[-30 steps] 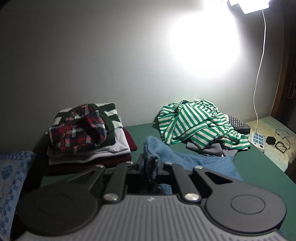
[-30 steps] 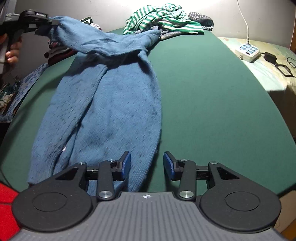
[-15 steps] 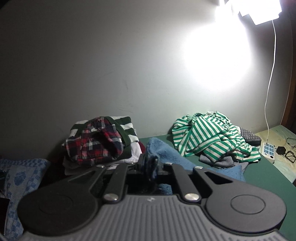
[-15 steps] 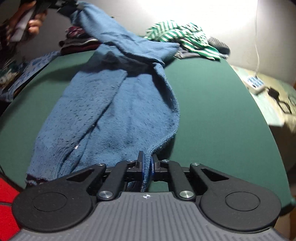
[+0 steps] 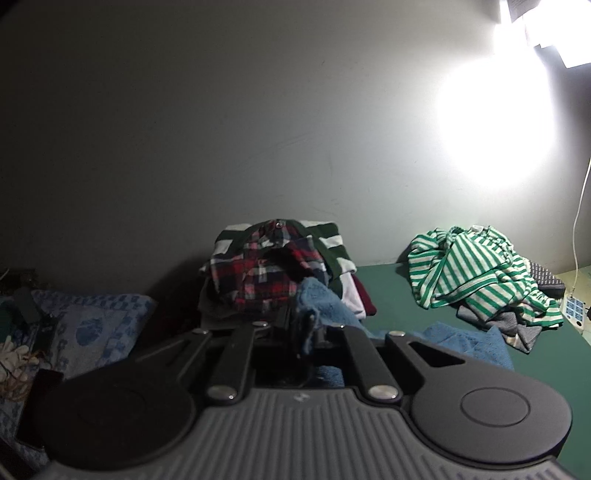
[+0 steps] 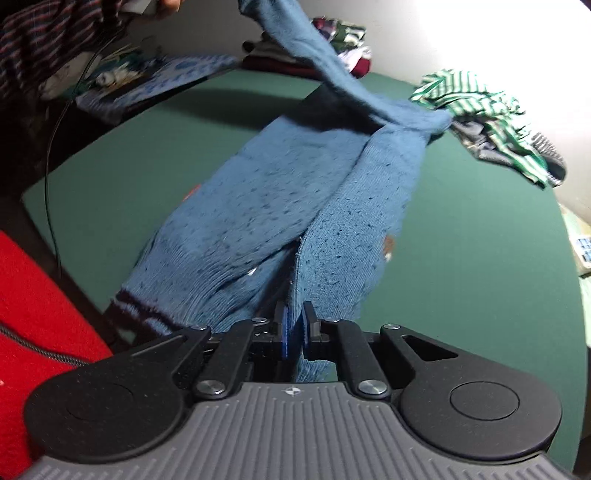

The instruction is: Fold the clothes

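A blue knit sweater point(image 6: 280, 192) hangs stretched above the green table point(image 6: 480, 236), lifted at both ends. My right gripper point(image 6: 294, 321) is shut on its near edge, blue pads pinching the fabric. My left gripper point(image 5: 304, 325) is shut on the sweater's far end point(image 5: 321, 299), held high; in the right wrist view that end point(image 6: 273, 22) rises to the top of the frame beside a hand point(image 6: 170, 5). The sweater's dark-striped hem point(image 6: 140, 306) droops at the near left.
A folded stack topped by a plaid shirt point(image 5: 269, 269) sits at the table's back left. A crumpled green-striped shirt point(image 5: 476, 269) lies over grey clothes at the back right. A white power strip point(image 5: 574, 310) is at the right edge. A blue patterned cushion point(image 5: 88, 328) lies left.
The right gripper went from open to shut on the sweater's near edge and lifted it. The left gripper rose and turned left, raising the far end off the table.
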The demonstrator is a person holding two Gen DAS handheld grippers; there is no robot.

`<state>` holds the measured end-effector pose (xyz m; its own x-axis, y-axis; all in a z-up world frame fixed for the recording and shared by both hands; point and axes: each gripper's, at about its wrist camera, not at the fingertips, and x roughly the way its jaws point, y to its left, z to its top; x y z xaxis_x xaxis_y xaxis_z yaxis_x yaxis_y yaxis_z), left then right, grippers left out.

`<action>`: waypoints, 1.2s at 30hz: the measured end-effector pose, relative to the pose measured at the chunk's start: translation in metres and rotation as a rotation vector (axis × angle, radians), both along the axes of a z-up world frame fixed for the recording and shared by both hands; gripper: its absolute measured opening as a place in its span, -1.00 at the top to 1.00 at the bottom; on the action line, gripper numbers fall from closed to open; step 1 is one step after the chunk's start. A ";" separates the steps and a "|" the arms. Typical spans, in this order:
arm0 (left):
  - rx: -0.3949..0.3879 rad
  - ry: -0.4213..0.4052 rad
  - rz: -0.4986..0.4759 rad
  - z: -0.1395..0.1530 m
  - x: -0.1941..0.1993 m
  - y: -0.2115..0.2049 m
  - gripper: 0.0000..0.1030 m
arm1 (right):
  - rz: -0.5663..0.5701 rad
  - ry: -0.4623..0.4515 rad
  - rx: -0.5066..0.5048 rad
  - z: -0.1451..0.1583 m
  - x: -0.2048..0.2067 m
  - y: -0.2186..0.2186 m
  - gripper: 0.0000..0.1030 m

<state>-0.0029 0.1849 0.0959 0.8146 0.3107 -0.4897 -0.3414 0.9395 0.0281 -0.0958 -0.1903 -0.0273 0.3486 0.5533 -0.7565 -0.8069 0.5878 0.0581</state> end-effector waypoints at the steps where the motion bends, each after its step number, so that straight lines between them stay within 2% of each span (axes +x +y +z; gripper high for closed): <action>1: 0.000 0.014 0.006 -0.005 0.000 0.002 0.90 | 0.016 0.012 0.001 0.001 0.000 0.000 0.68; 7: -0.002 0.056 -0.003 -0.022 0.000 -0.003 0.90 | 0.110 0.082 0.009 0.006 0.000 -0.003 0.67; 13: -0.005 0.070 0.005 -0.030 0.000 -0.006 0.90 | 0.100 0.089 -0.049 -0.002 -0.003 -0.006 0.67; 18: -0.008 0.065 0.019 -0.027 -0.002 -0.001 0.90 | 0.112 0.212 -0.019 -0.024 -0.005 -0.001 0.68; 21: -0.005 0.062 0.015 -0.024 -0.004 -0.001 0.90 | 0.129 0.232 -0.005 -0.022 -0.004 0.002 0.70; 23: -0.002 0.060 0.012 -0.022 -0.006 -0.001 0.90 | 0.128 0.201 0.025 -0.009 0.003 0.000 0.70; 25: 0.005 0.053 0.005 -0.021 -0.009 -0.003 0.90 | 0.080 0.154 0.089 0.008 0.017 -0.005 0.69; 27: -0.003 0.043 -0.001 -0.021 -0.014 -0.006 0.90 | 0.029 0.064 0.094 0.019 0.034 -0.002 0.67; 30: 0.003 0.026 -0.002 -0.022 -0.022 -0.012 0.90 | -0.001 -0.049 0.051 0.016 0.063 0.017 0.67; 32: 0.020 0.015 0.004 -0.023 -0.027 -0.017 0.90 | -0.019 -0.056 0.014 0.005 0.087 0.035 0.67; 36: 0.017 -0.008 0.065 -0.025 -0.038 -0.014 0.90 | -0.031 -0.018 0.008 -0.014 0.126 0.060 0.67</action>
<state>-0.0413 0.1710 0.0710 0.7964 0.3714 -0.4773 -0.4022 0.9146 0.0405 0.0302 -0.1299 -0.0412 0.3793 0.5476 -0.7459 -0.7890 0.6125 0.0484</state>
